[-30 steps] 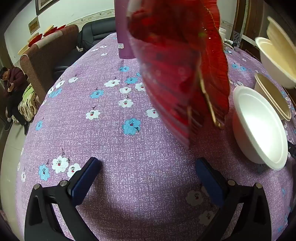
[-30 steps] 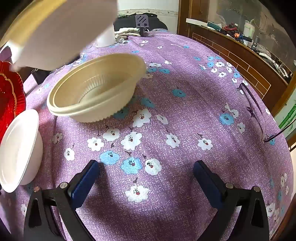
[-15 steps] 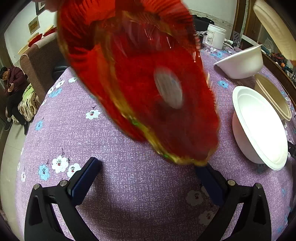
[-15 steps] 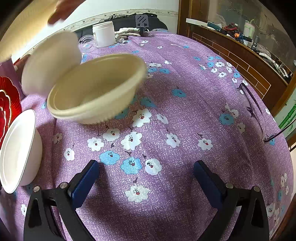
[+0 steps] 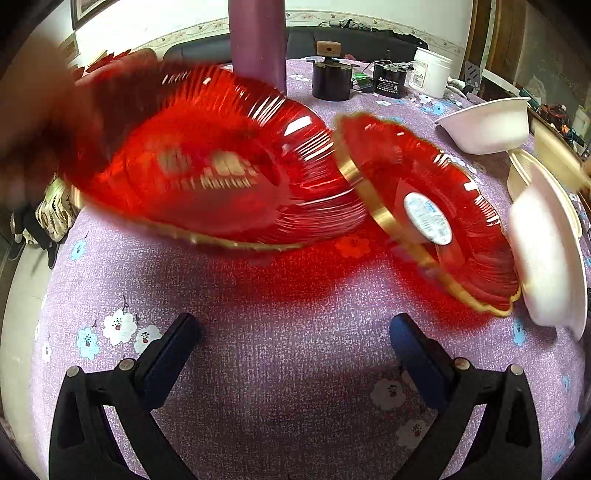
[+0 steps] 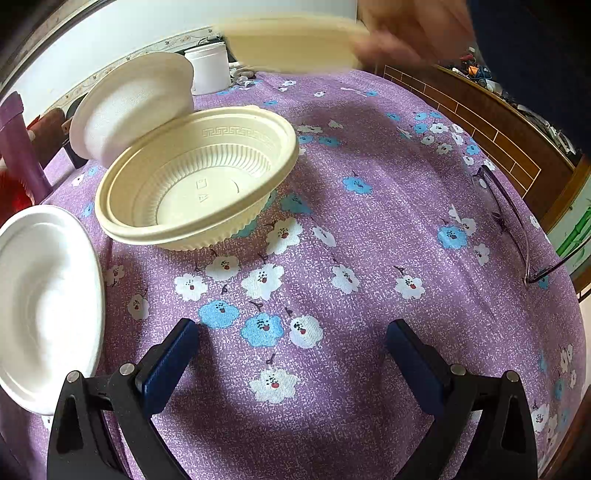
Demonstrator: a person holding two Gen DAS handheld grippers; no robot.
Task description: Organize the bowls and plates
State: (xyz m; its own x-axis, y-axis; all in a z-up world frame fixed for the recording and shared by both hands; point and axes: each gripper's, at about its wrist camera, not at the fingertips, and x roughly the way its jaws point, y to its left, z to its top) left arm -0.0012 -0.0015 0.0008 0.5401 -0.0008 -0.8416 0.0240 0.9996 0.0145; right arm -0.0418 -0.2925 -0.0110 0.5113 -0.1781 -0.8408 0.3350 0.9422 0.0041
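In the left wrist view a blurred red plate (image 5: 207, 173) with a gold rim is held by a bare hand (image 5: 33, 122) above the table, and a second red plate (image 5: 424, 218) leans tilted against a white bowl (image 5: 550, 251). My left gripper (image 5: 295, 354) is open and empty in front of them. In the right wrist view a cream bowl (image 6: 195, 181) sits on the cloth with a white bowl (image 6: 133, 107) leaning on its far rim and another white bowl (image 6: 44, 306) at the left. A hand (image 6: 410, 33) holds a blurred cream bowl (image 6: 291, 44) above the table. My right gripper (image 6: 291, 362) is open and empty.
The round table has a purple flowered cloth (image 6: 369, 229). A purple bottle (image 5: 258, 40), dark jars (image 5: 332, 77) and a white tub (image 5: 432, 77) stand at the back. Eyeglasses (image 6: 509, 218) lie near the right edge. A white bowl (image 5: 487, 125) lies further back right.
A hand has set one red plate down tilted against the white bowl and brings in another. The white bowl now leans on the cream bowl; a hand holds another cream bowl overhead. Both grippers stay still.
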